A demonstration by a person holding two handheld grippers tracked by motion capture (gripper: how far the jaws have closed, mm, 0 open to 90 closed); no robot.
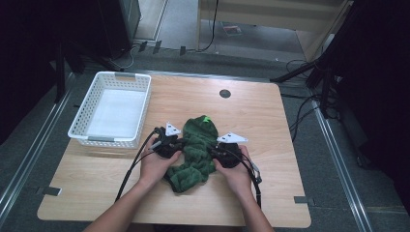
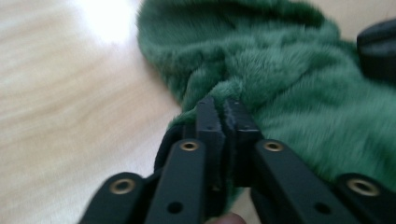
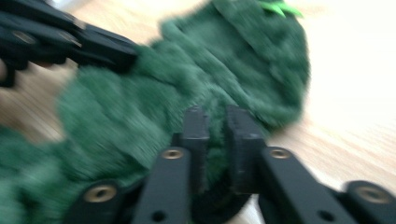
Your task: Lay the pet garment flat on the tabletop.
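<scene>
Green plush, a crumpled fleece garment [image 1: 196,150], lay mid-table beside the white basket [image 1: 112,109]. The left gripper [image 2: 223,109] pinched its left edge and the right gripper [image 3: 215,122] nipped its right edge, probably to spread or fold it.

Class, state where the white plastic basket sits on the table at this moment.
In the high view, the white plastic basket sits at the wooden table's far left corner, left of the fuzzy green garment, apart from it.
</scene>
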